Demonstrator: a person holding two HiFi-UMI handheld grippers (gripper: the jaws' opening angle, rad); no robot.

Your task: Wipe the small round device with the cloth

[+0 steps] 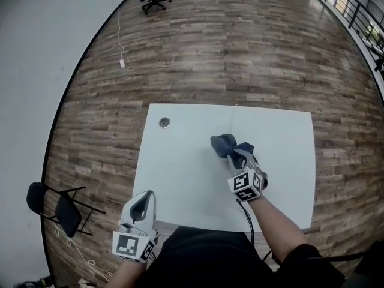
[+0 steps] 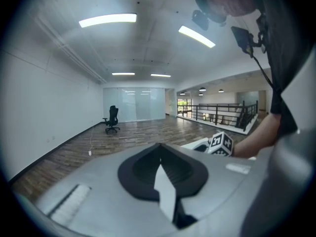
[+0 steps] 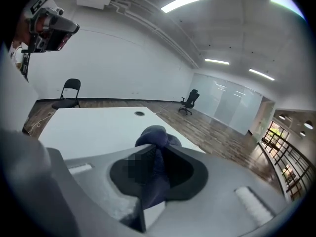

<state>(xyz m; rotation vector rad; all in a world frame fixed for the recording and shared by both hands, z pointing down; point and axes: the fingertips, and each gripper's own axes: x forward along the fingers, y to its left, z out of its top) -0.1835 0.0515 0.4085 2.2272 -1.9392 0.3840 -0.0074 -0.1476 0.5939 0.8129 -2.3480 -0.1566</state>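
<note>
Your left tongs [image 1: 144,200] have both jaws pressed together with nothing between them, and they sit at the near left corner of the bench [image 1: 180,179], just off its edge. Farther back, on the left part of the bench, lies the device [image 1: 164,122], small and round, well apart from both tongs. Right of the middle, your right tongs [image 1: 238,156] are clamped on the cloth [image 1: 225,144], a dark blue bunch that sticks out ahead of the jaws.
</note>
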